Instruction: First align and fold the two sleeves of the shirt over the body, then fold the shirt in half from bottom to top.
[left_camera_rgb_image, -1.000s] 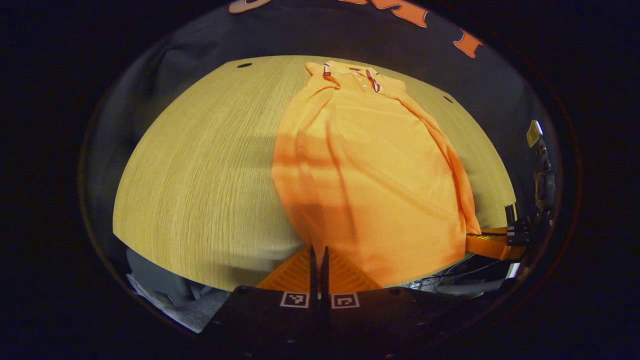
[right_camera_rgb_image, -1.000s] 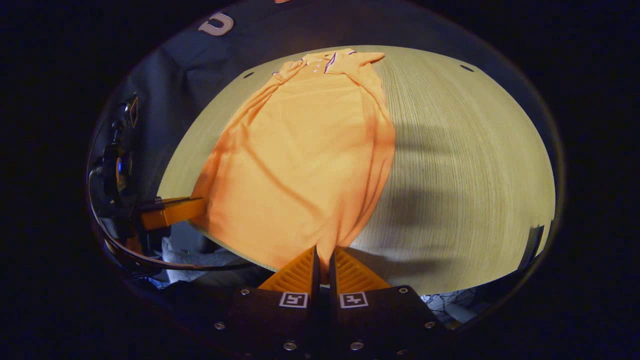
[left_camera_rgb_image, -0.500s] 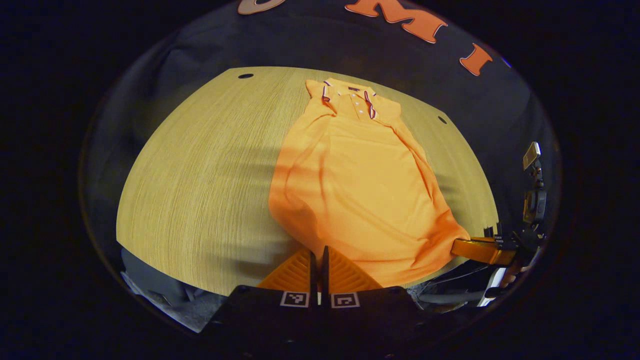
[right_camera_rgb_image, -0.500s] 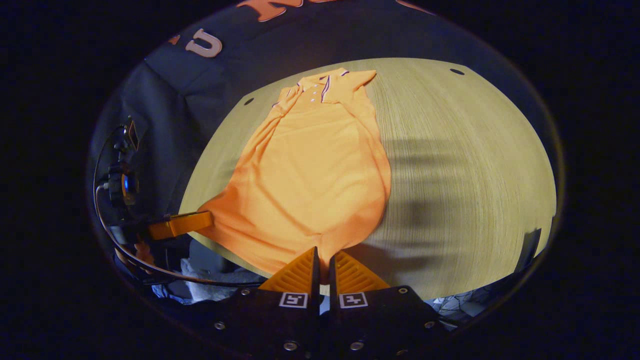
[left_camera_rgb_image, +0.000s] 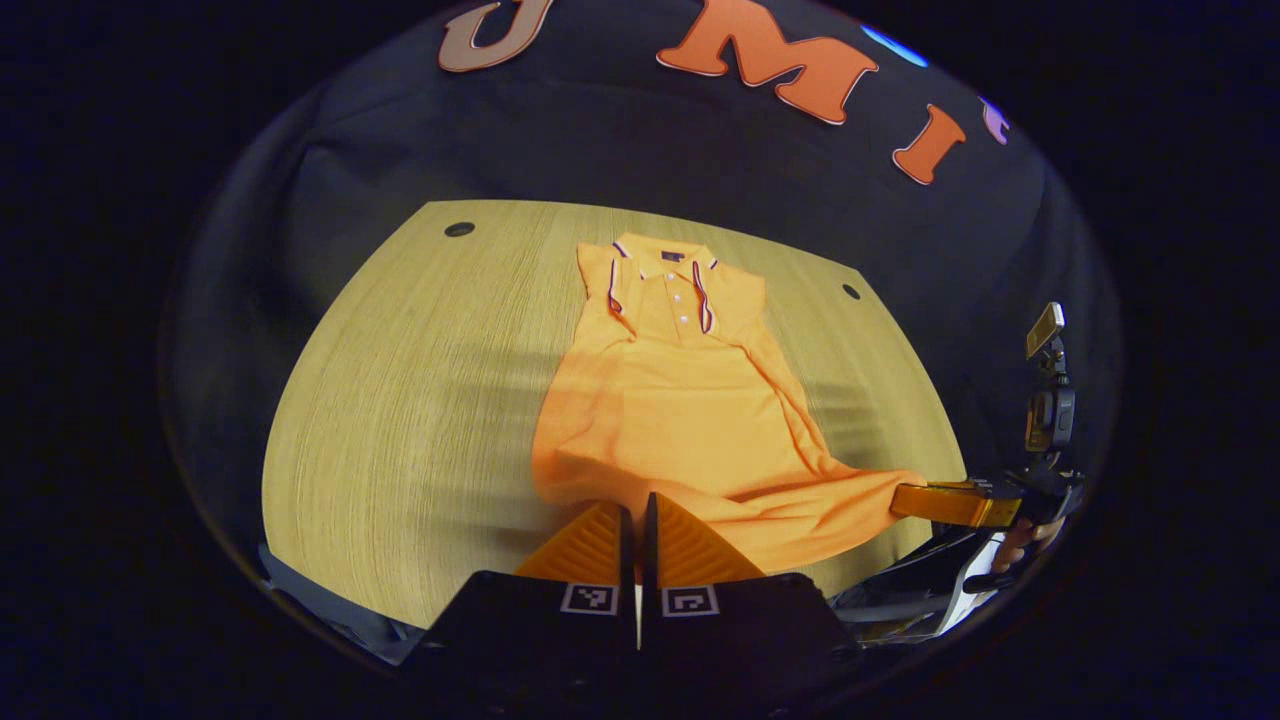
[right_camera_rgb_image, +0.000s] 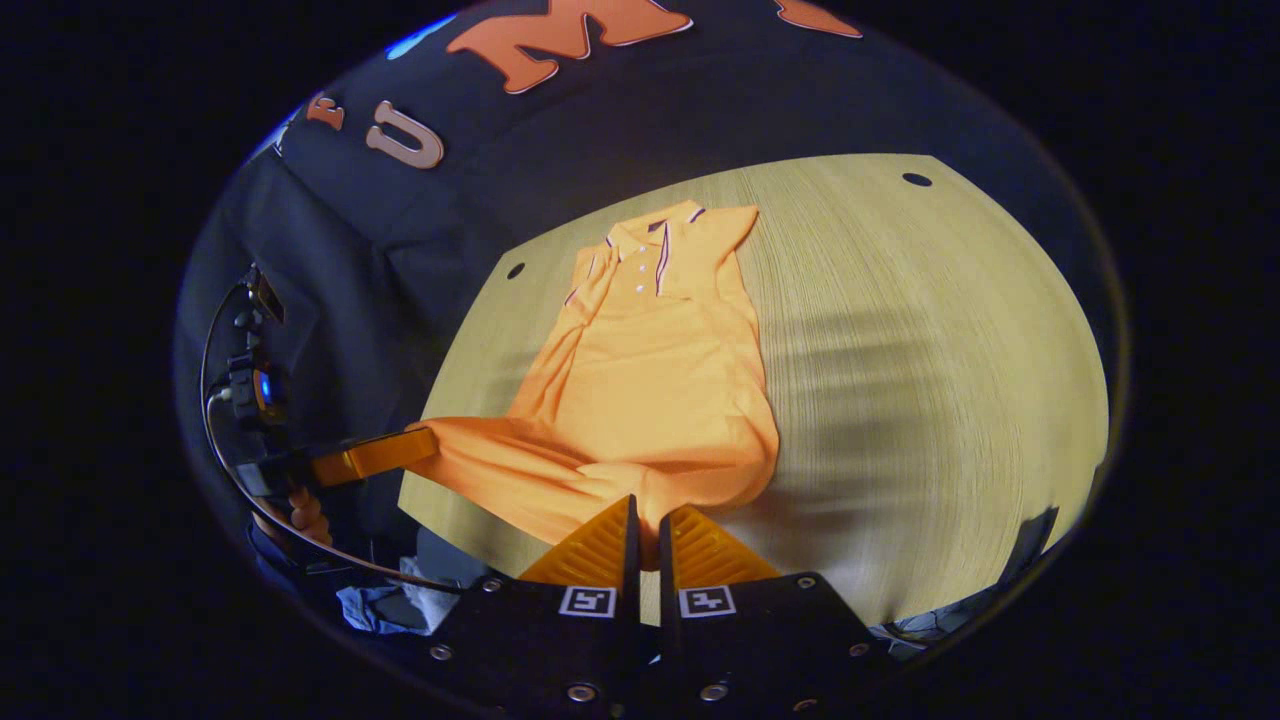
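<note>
An orange polo shirt (left_camera_rgb_image: 680, 420) (right_camera_rgb_image: 640, 385) lies on the wooden table (left_camera_rgb_image: 400, 400) with its collar at the far end and both sleeves folded over the body. Its bottom hem is lifted off the table at both near corners. My left gripper (left_camera_rgb_image: 636, 508) is shut on the hem's left corner. My right gripper (right_camera_rgb_image: 647, 505) is shut on the hem's right corner. Off to the right in the left gripper view, the right gripper (left_camera_rgb_image: 905, 498) pinches the stretched hem. Off to the left in the right gripper view, the left gripper (right_camera_rgb_image: 425, 443) does the same.
The table (right_camera_rgb_image: 930, 380) has bare wood on both sides of the shirt and small dark holes (left_camera_rgb_image: 459, 229) near its far corners. The black cloth wall (left_camera_rgb_image: 620, 140) stands behind the table. A hand (left_camera_rgb_image: 1020, 540) holds the right gripper.
Both grippers have risen and moved toward the collar with the hem held. The lower part of the shirt has lifted off the table and the visible flat part has grown shorter.
</note>
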